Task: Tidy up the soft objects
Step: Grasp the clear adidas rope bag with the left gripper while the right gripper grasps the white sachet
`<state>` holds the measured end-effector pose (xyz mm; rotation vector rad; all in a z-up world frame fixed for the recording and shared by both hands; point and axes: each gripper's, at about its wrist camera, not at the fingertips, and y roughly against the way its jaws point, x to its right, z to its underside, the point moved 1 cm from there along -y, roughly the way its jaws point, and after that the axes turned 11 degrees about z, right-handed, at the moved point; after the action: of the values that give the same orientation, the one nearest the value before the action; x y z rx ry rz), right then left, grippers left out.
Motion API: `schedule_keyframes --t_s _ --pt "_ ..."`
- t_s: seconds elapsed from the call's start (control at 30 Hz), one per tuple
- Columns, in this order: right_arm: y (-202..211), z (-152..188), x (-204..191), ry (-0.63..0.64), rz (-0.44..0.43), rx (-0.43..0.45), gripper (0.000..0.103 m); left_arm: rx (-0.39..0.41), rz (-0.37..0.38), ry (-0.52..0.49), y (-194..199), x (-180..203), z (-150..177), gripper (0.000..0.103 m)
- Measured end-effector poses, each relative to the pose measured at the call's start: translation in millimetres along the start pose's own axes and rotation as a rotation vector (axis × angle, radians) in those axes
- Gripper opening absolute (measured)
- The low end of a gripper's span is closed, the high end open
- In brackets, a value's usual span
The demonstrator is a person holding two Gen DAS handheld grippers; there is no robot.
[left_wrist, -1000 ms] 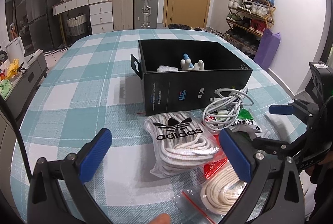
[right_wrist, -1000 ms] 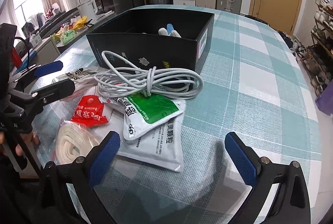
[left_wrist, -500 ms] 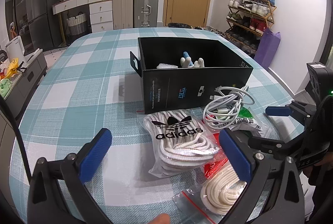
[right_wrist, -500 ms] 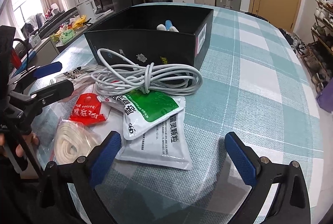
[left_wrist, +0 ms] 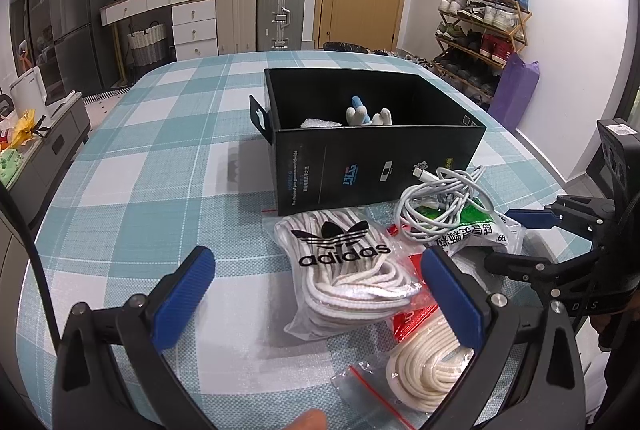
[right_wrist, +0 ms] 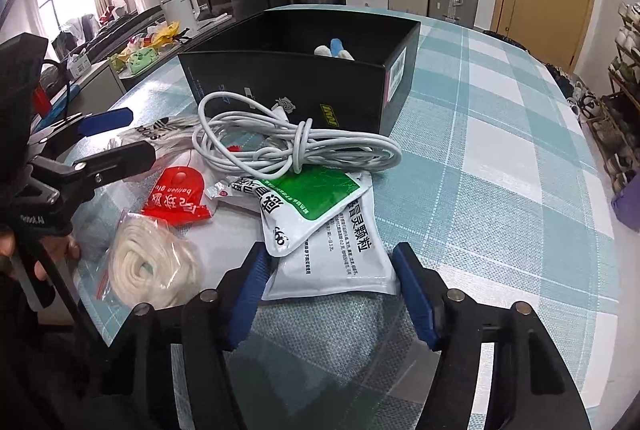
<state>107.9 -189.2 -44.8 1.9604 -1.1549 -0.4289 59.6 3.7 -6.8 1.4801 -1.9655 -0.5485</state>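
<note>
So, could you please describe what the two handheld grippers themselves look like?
Both are alike: the left gripper and right gripper have matte black frames with silver screw heads and blue pads lining the fingers. In the left view, the right one has white lettering, only partly legible. A black cable runs past at the left edge.

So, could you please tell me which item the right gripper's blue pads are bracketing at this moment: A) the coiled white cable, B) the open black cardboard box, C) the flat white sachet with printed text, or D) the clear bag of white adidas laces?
C: in the right wrist view the right gripper has a blue pad on each side of the flat white sachet; whether the pads touch it is unclear.
</note>
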Motion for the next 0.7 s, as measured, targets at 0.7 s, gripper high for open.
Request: schedule_keyframes --t_s 0.7 --pt "0.0 0.8 -4.8 0.015 0.004 0.029 0.055 -0.041 -0.012 0.012 -15.5 2.5 -3.9 0.103"
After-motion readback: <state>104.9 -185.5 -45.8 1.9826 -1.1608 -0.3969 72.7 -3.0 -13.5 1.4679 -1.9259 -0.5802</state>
